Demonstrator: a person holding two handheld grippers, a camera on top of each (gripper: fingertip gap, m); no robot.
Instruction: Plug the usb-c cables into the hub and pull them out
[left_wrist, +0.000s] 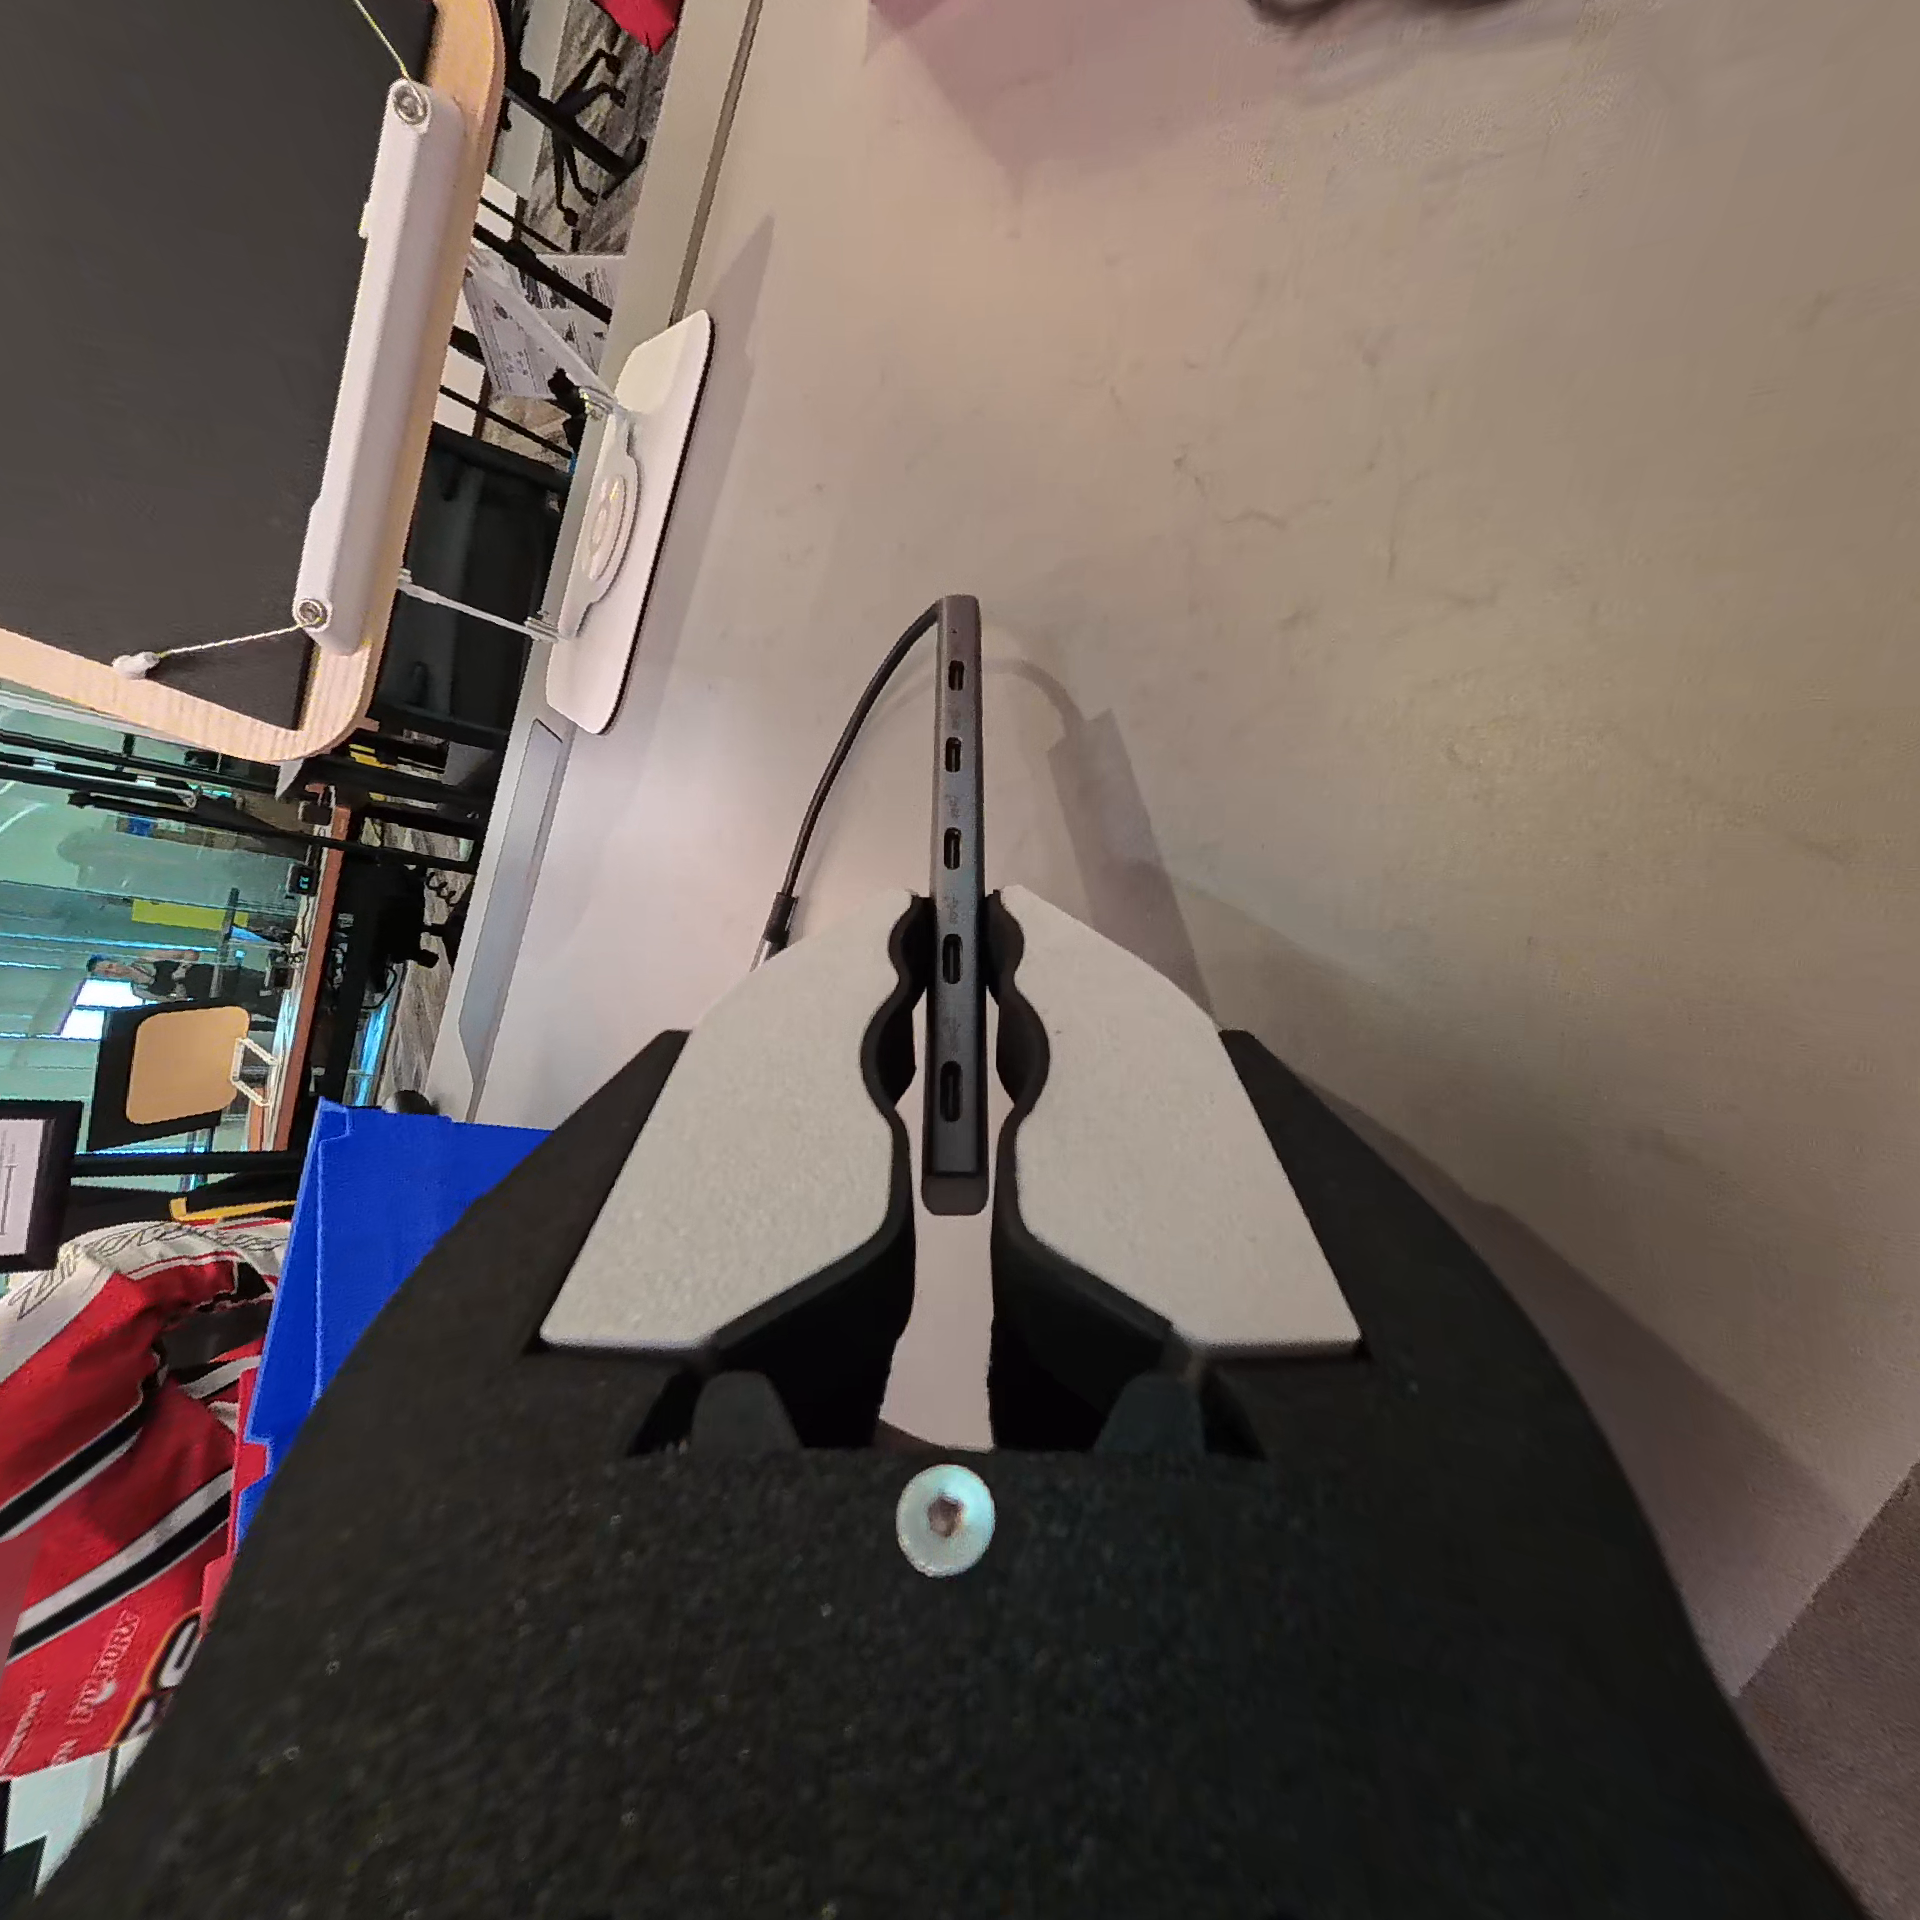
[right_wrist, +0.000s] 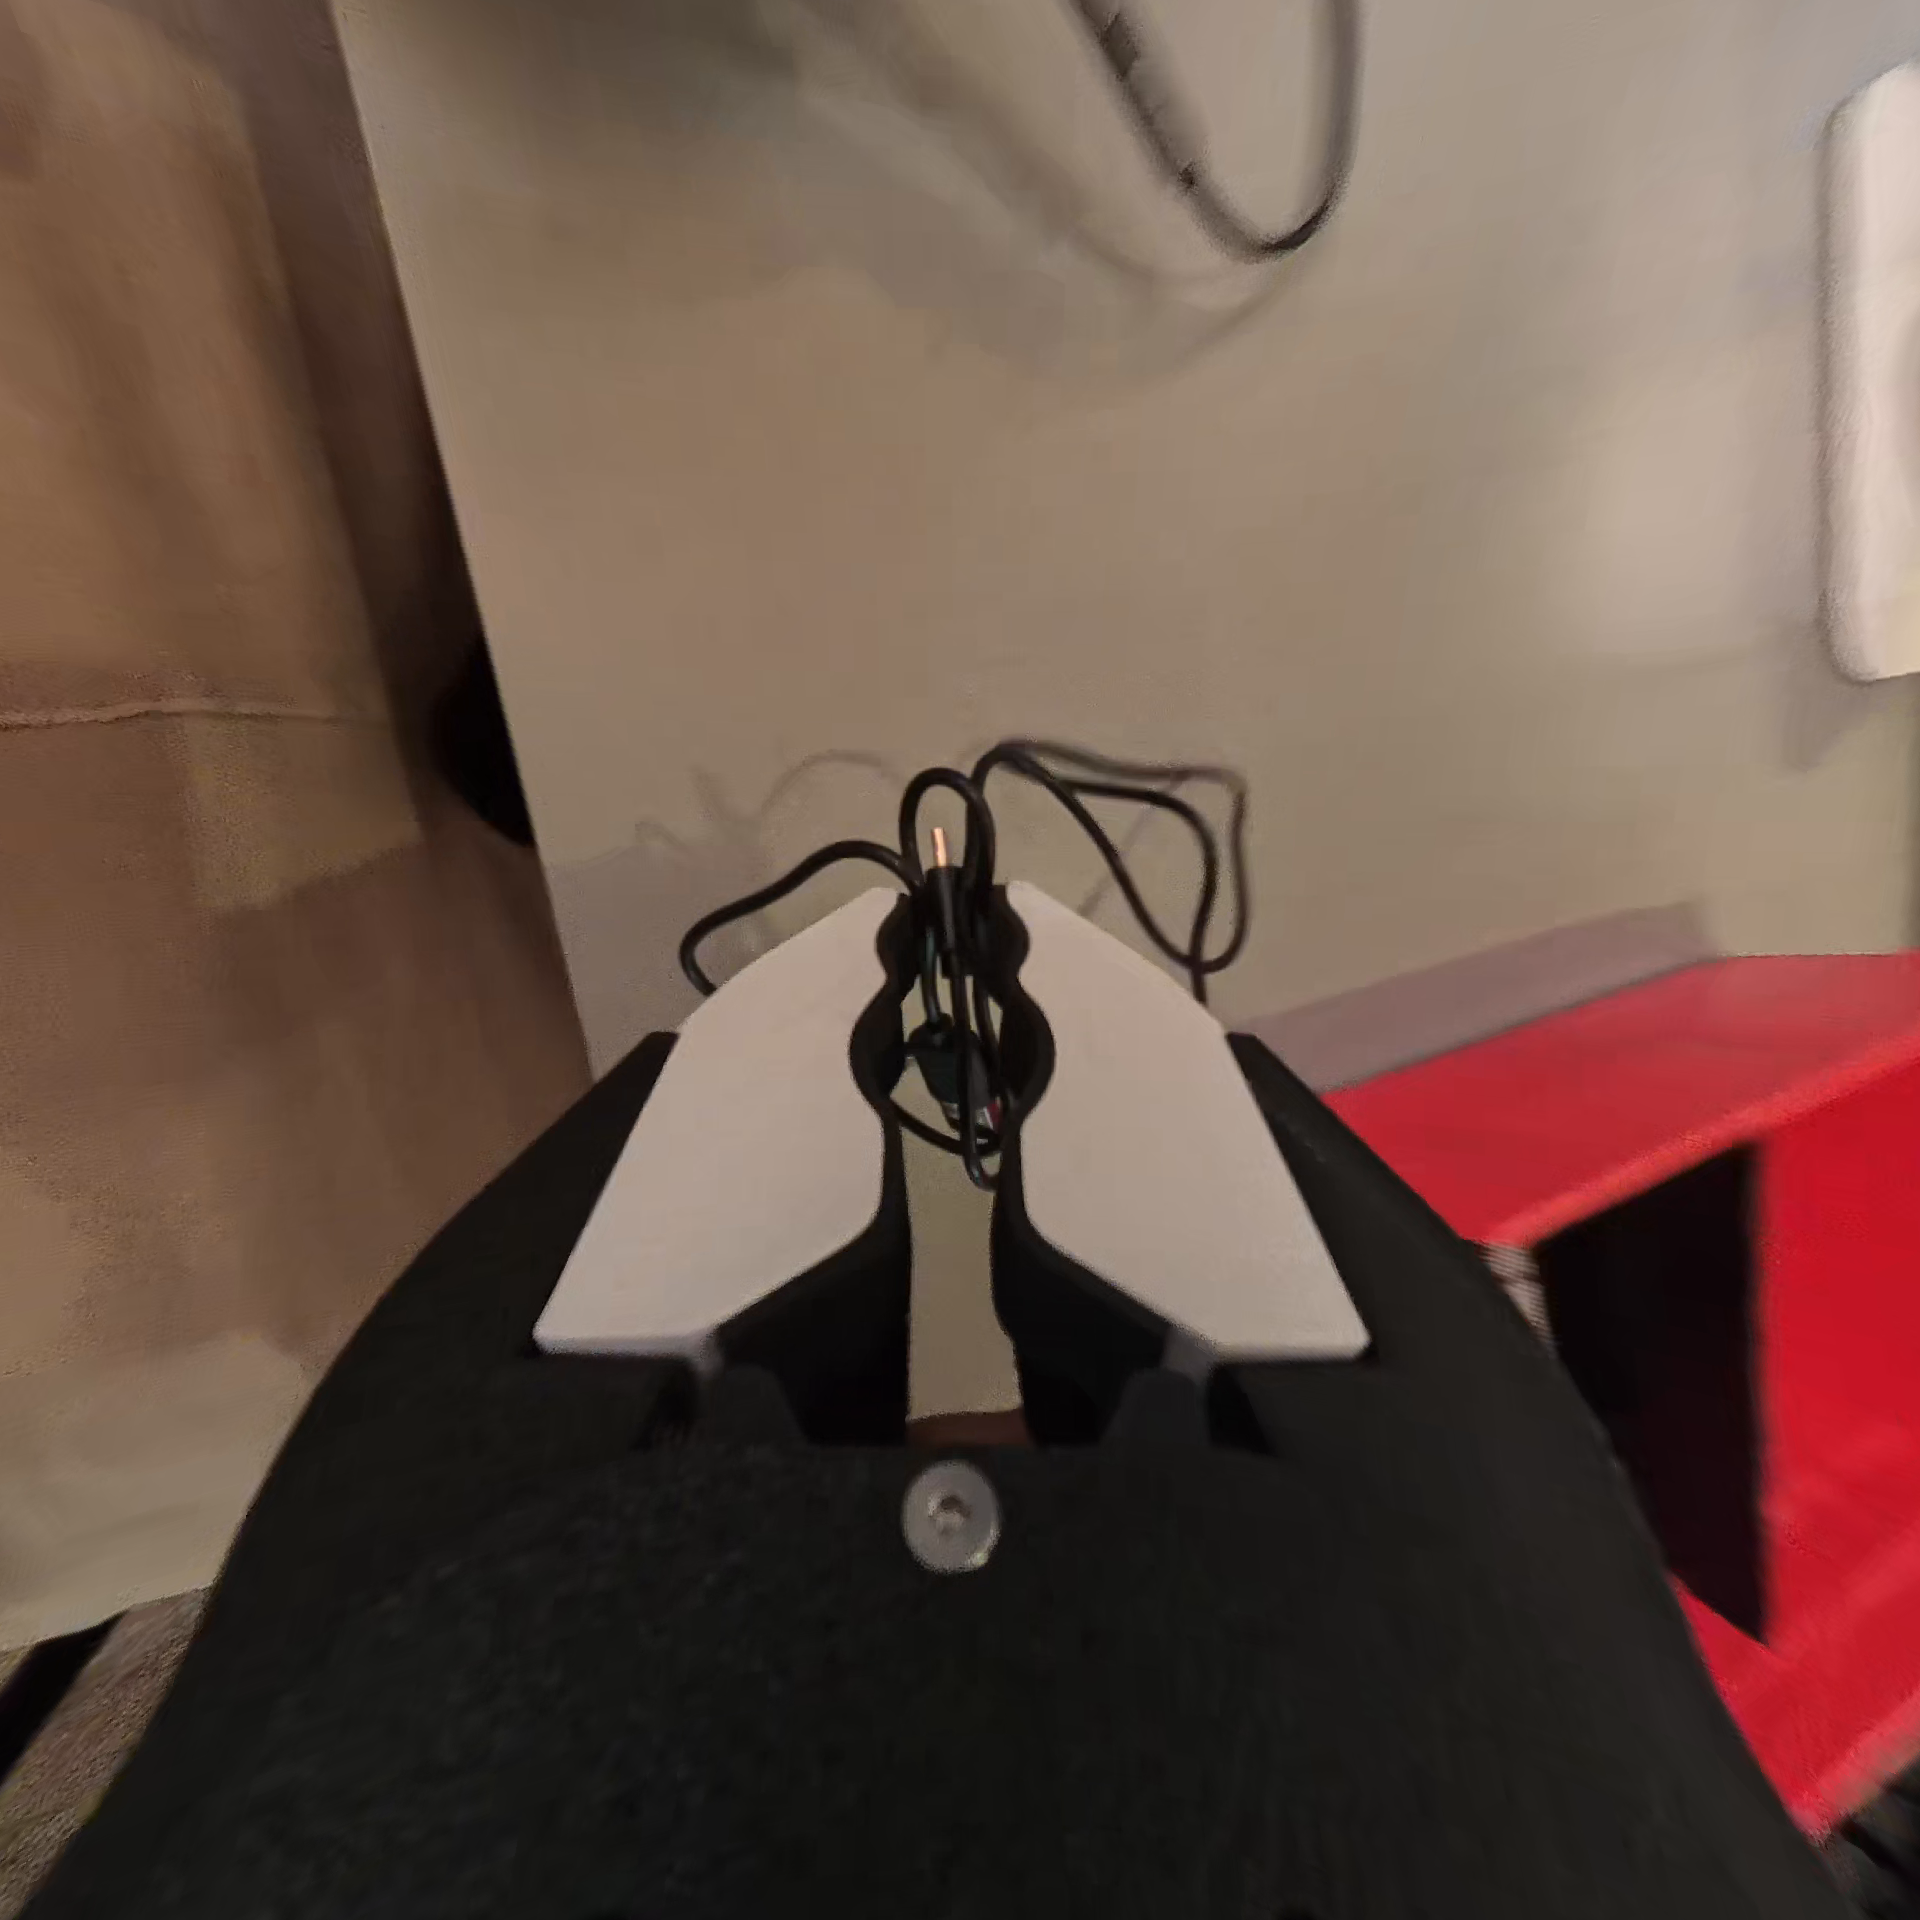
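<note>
In the left wrist view my left gripper (left_wrist: 956, 899) is shut on a slim dark grey hub (left_wrist: 957, 790), held on edge with its row of several empty USB-C ports facing me. The hub's own black lead (left_wrist: 831, 790) curves off to the left. In the right wrist view my right gripper (right_wrist: 948, 891) is shut on a black USB-C cable (right_wrist: 1101, 831). The cable's metal plug tip (right_wrist: 937, 840) sticks out just past the fingertips. The rest of the cable lies in tangled loops on the pale table (right_wrist: 1351, 520) beyond.
A red bin (right_wrist: 1621, 1164) stands at the right of the right wrist view and a blue bin (left_wrist: 364, 1226) at the lower left of the left wrist view. A white pad (left_wrist: 634, 520) lies near the table edge. A blurred grey cable (right_wrist: 1247, 156) lies far off. The grippers' ends are close to 20 cm from one another.
</note>
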